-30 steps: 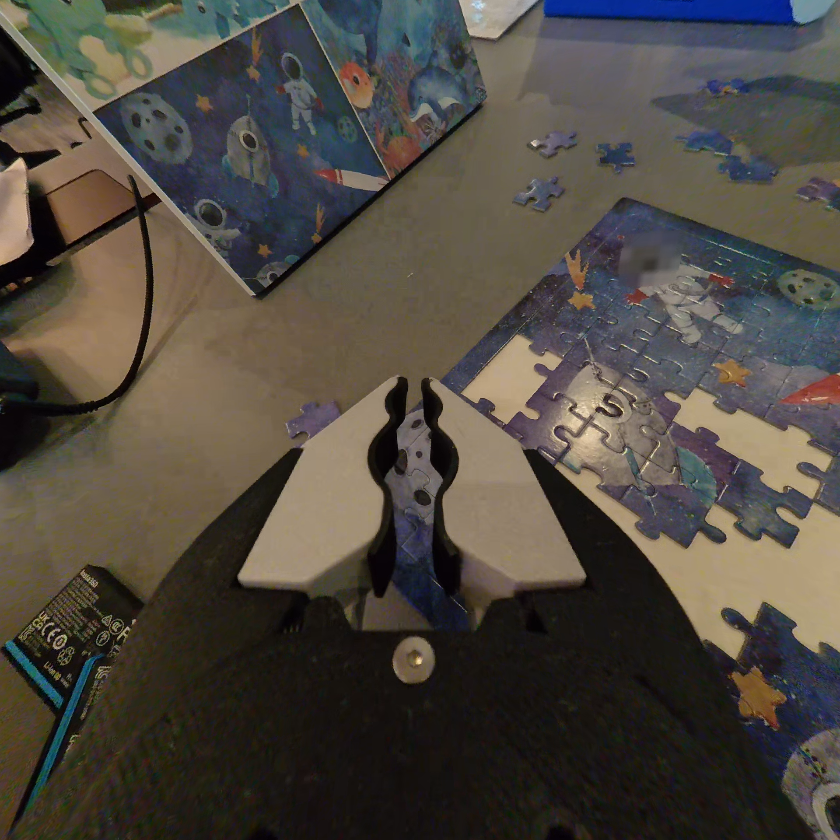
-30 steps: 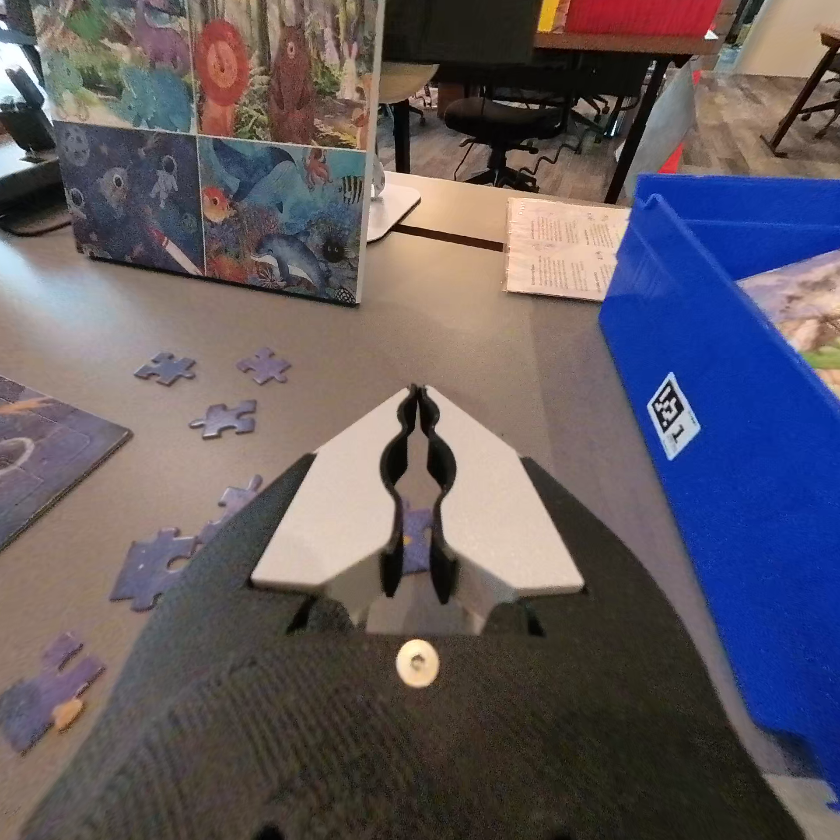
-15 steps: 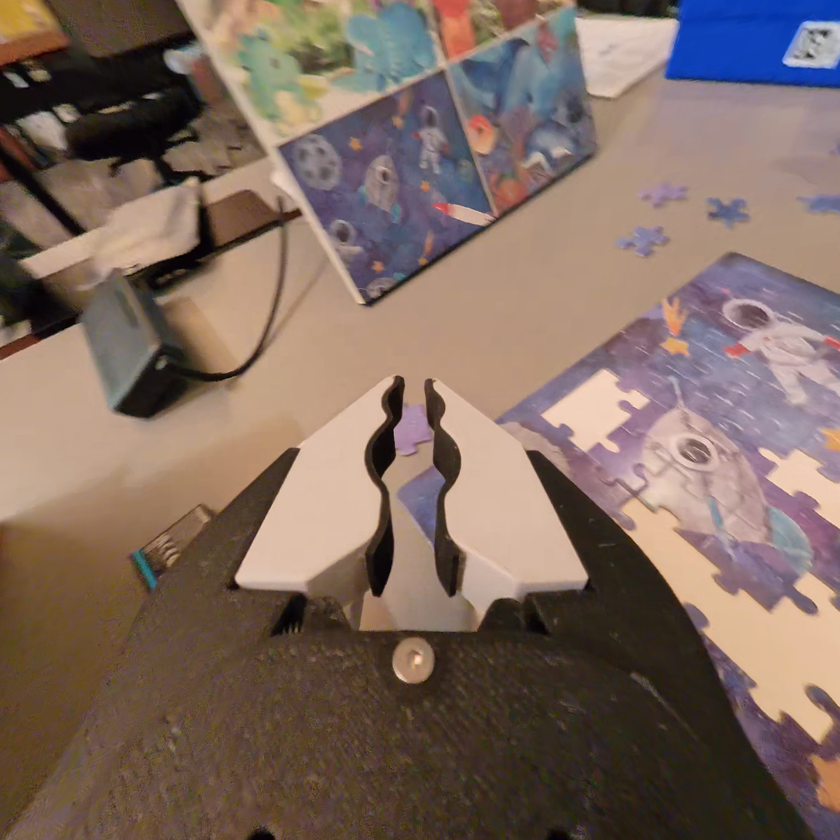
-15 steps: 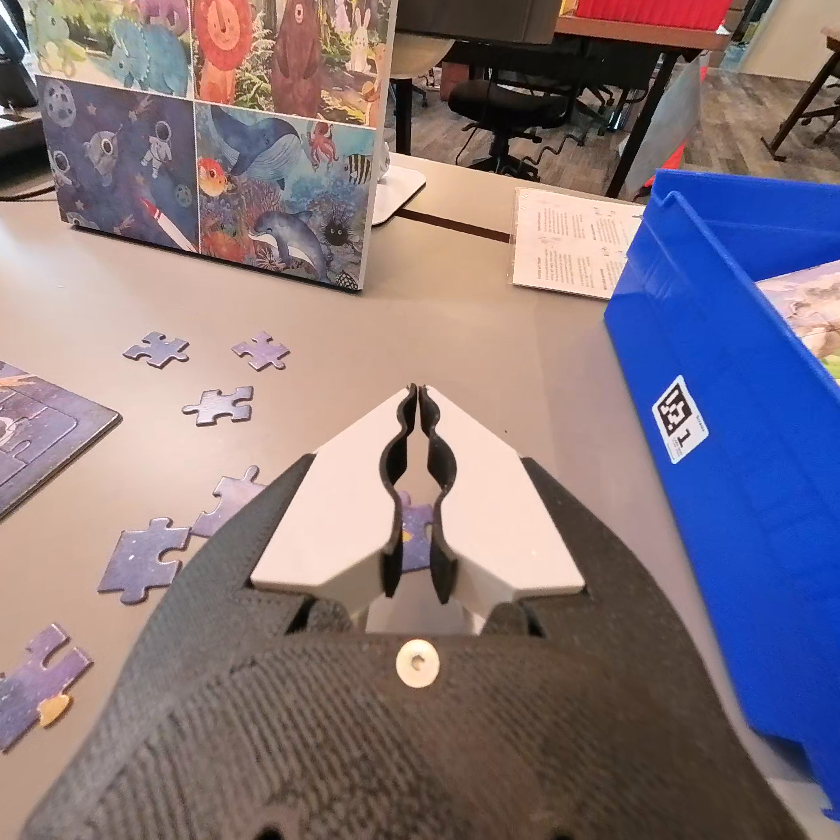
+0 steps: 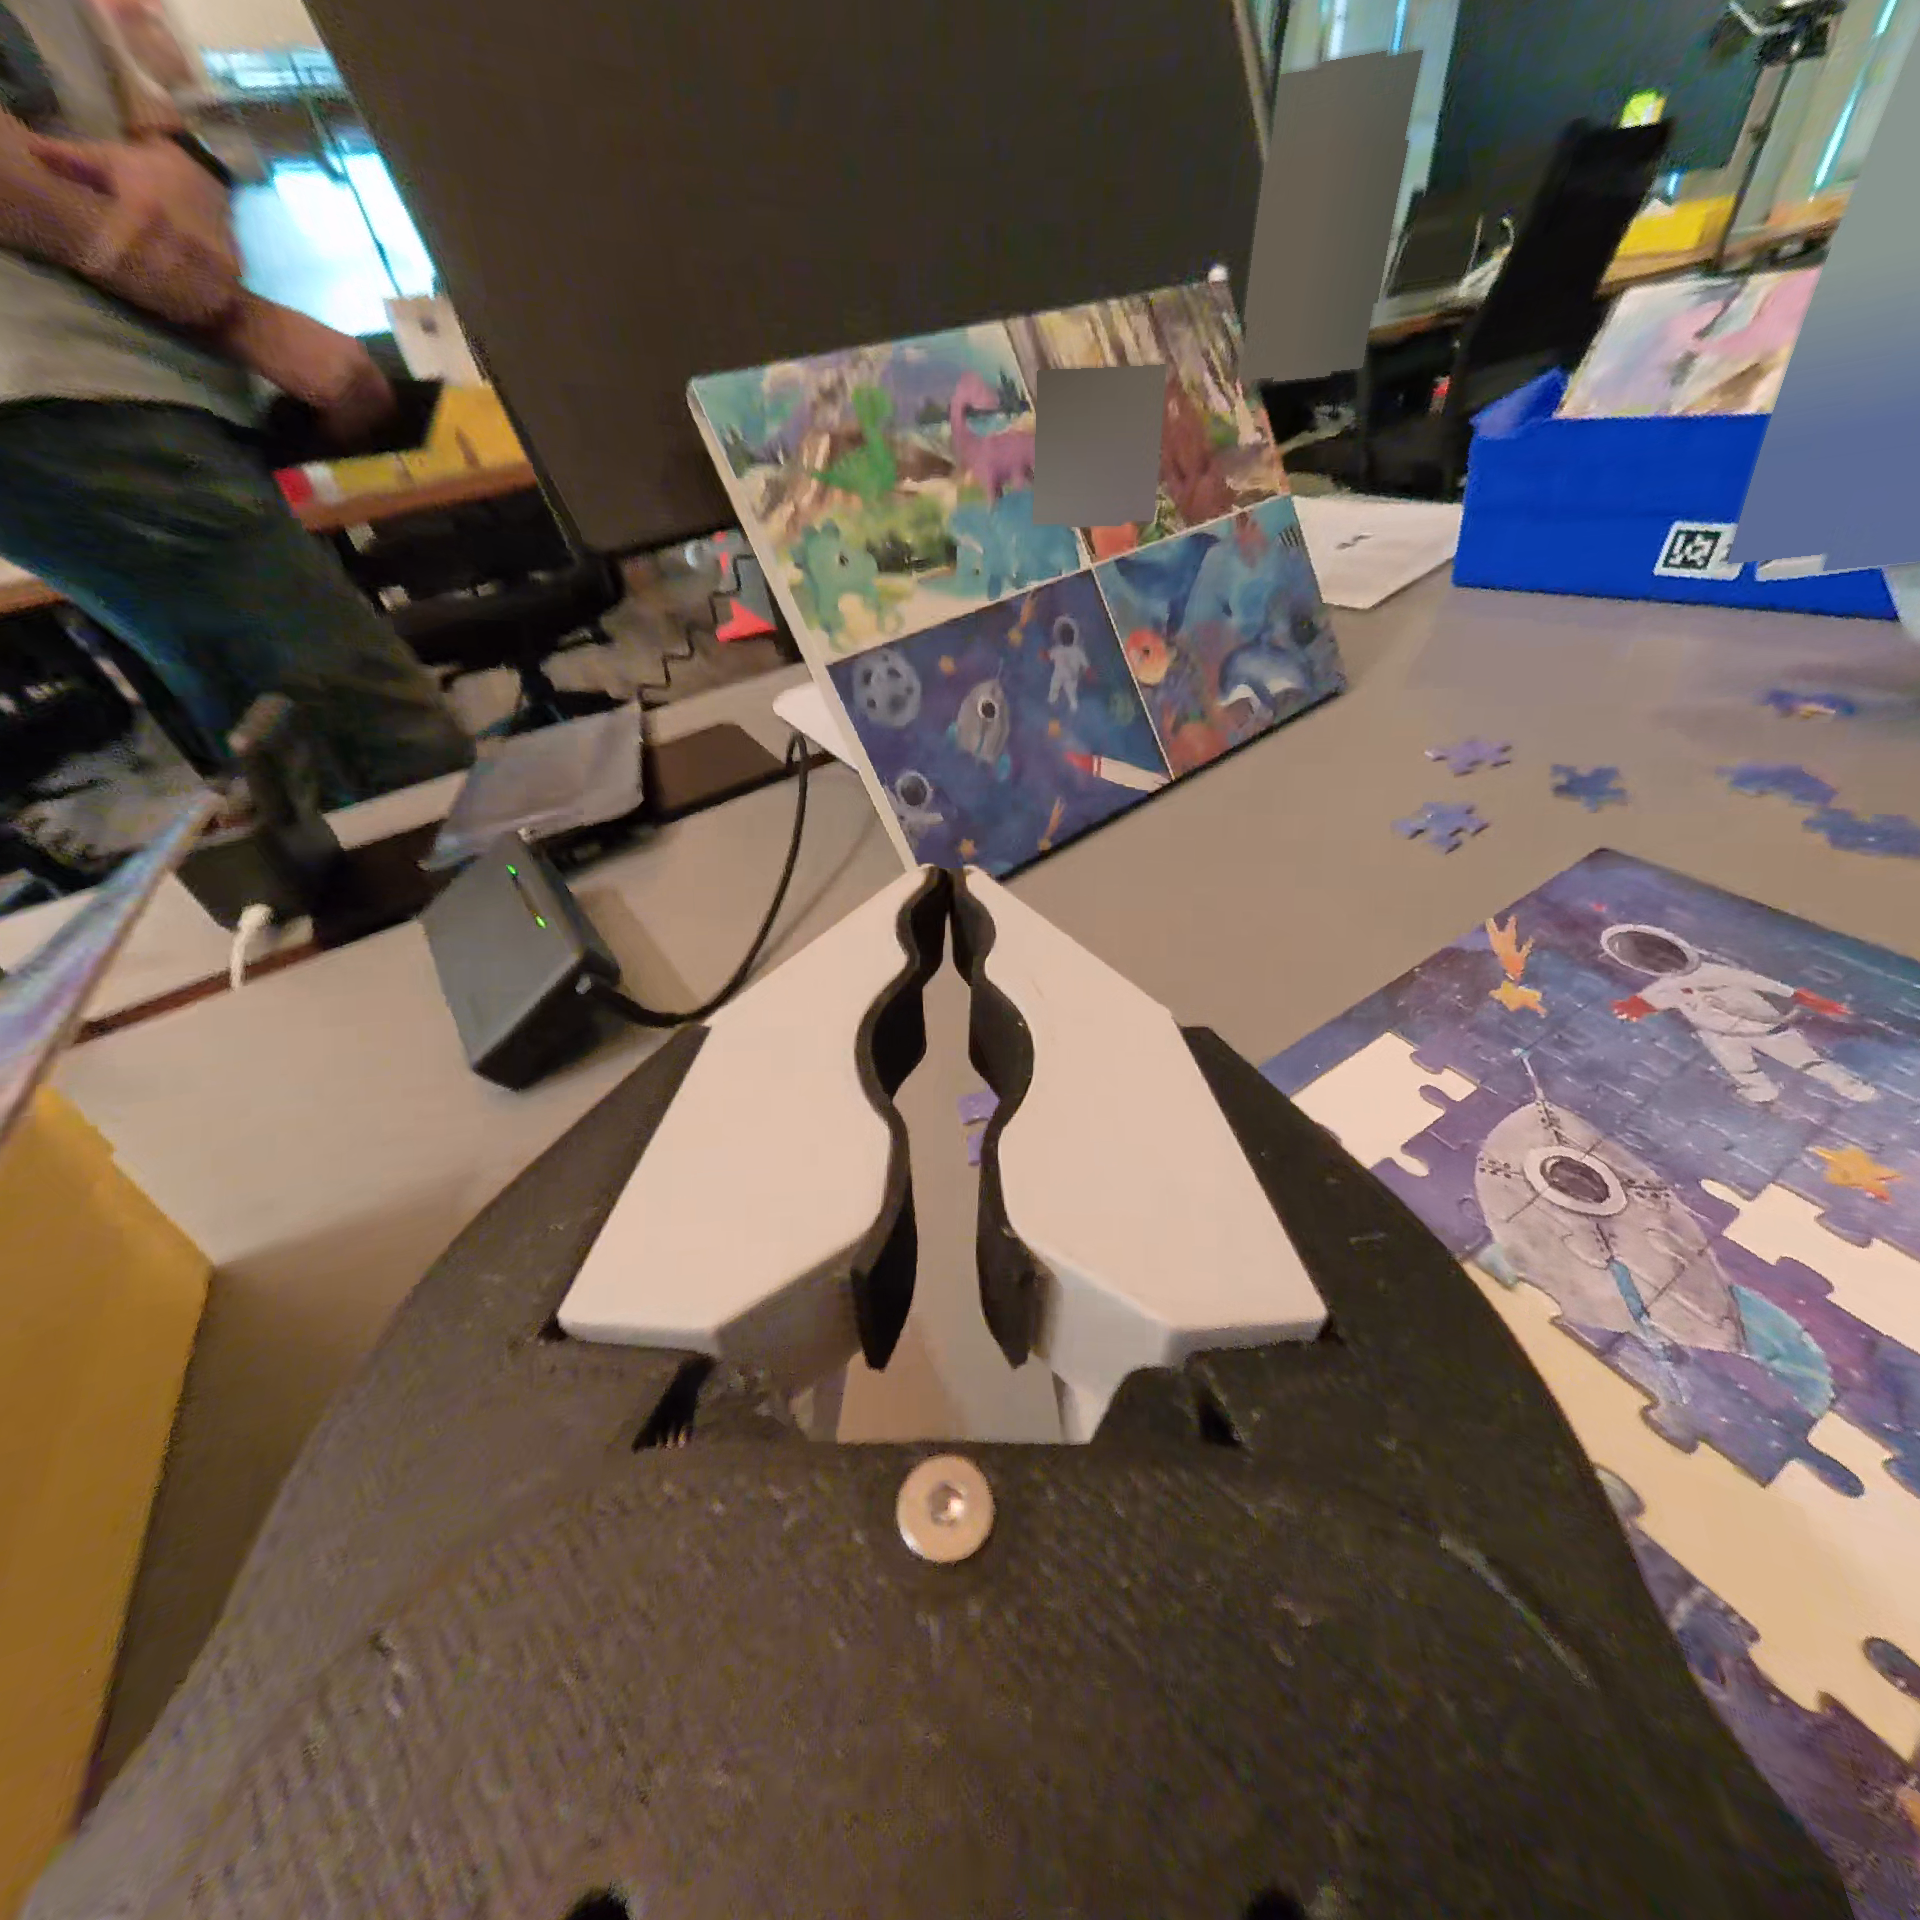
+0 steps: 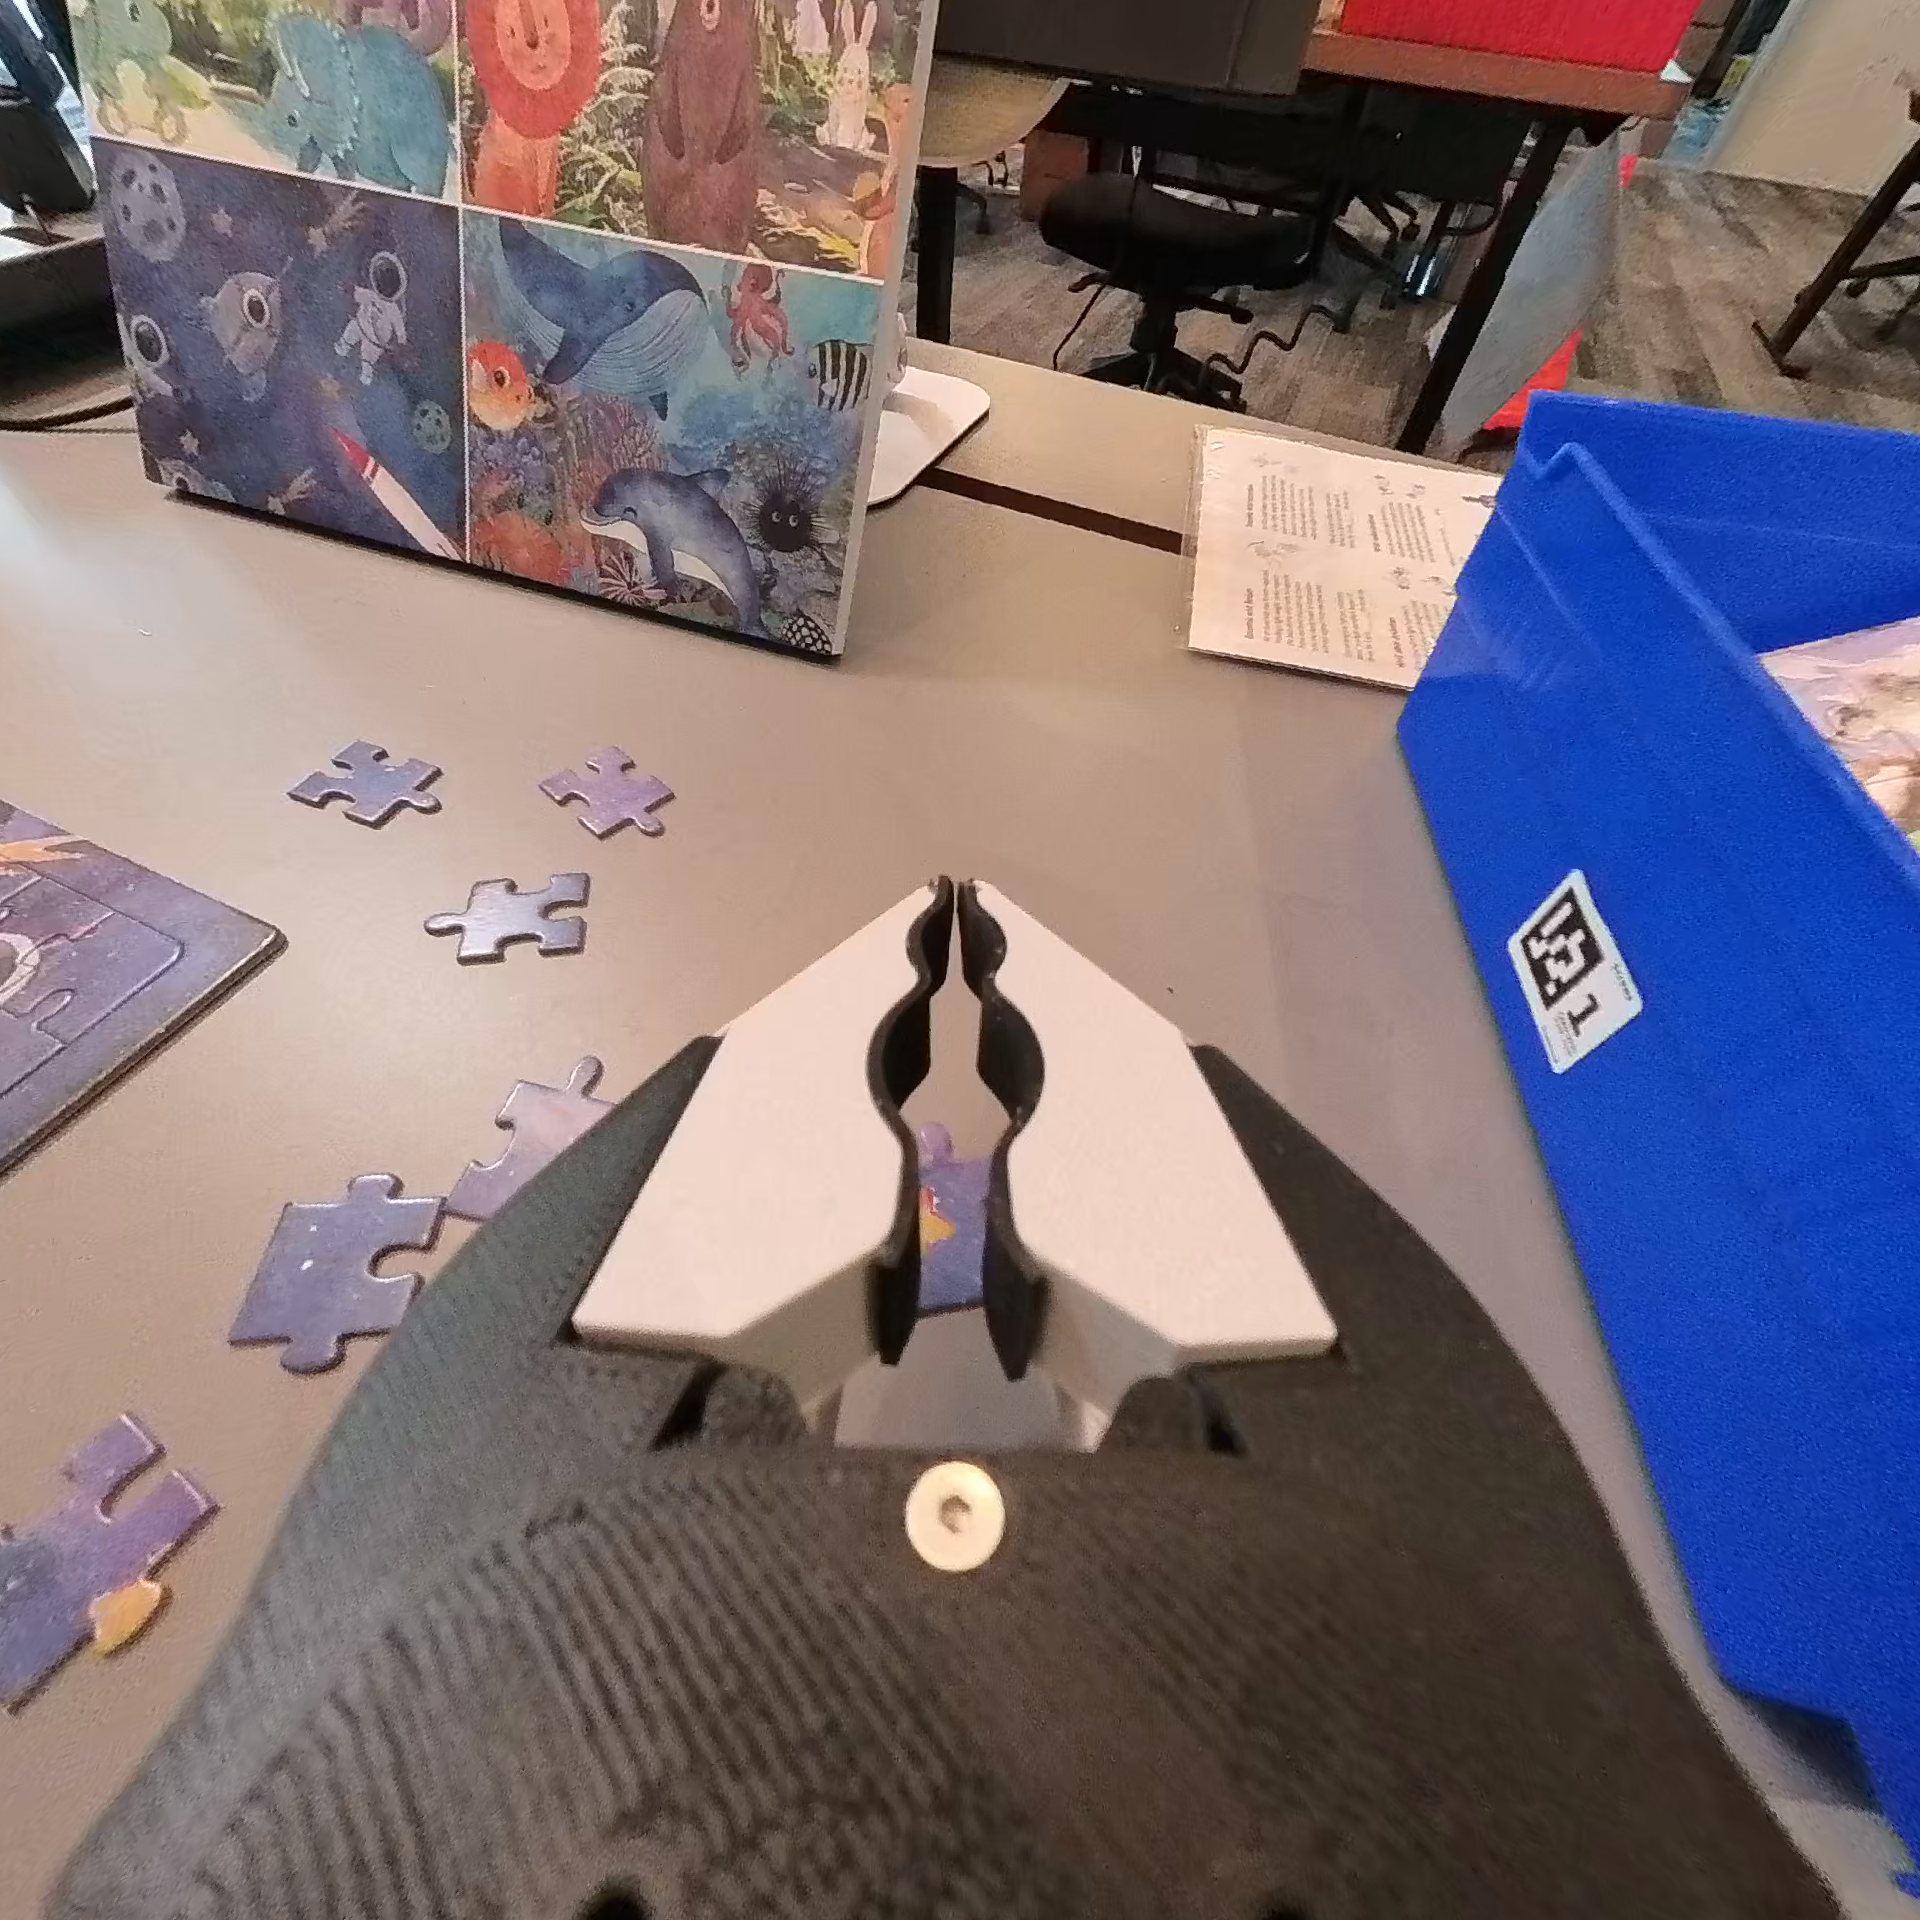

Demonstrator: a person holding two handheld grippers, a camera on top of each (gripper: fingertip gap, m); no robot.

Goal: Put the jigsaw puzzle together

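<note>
Left wrist view: puzzle point(image 5: 1683, 1195) at right of frame is partly assembled with bare gaps, loose pieces point(image 6: 509, 920) lie on the table point(image 6: 1039, 748), both grippers' fingers pressed together, empty.

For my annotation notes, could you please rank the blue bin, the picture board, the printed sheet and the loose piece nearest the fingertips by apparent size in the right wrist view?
1. blue bin, though nearness inflates it
2. picture board
3. printed sheet
4. loose piece
</note>
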